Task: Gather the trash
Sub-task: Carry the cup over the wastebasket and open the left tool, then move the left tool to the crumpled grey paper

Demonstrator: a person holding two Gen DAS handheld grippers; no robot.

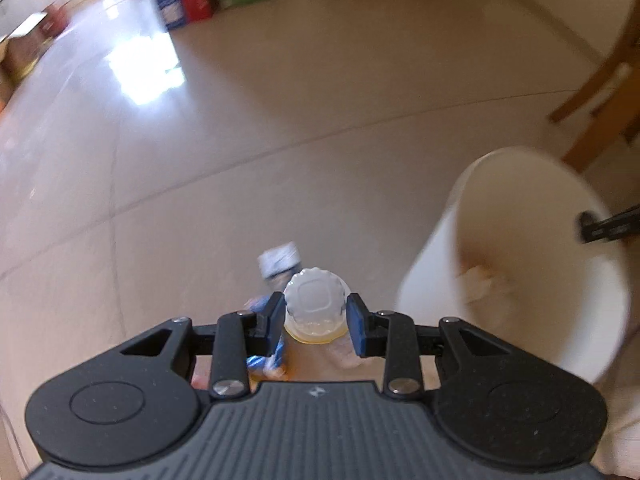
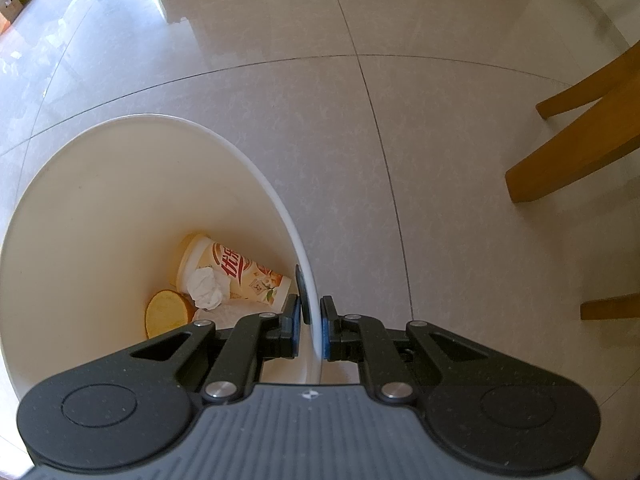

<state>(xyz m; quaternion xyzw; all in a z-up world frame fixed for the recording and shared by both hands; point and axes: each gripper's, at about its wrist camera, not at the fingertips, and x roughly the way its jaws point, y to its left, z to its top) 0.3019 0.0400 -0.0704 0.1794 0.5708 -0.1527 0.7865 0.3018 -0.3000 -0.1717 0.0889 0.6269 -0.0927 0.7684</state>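
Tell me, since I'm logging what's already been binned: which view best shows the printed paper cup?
The right wrist view: the printed paper cup lies sharp on its side in the white plastic bin, beside crumpled tissue. The left wrist view shows only blurred shapes inside that bin.

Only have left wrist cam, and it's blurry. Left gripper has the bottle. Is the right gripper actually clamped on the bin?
Observer: Yes. The right gripper is shut on the rim of the white bin, one finger inside the wall and one outside.
Operator: What's in the bin?
Observer: A printed paper cup lies on its side at the bottom, with a crumpled tissue on it and a round yellow piece next to them.
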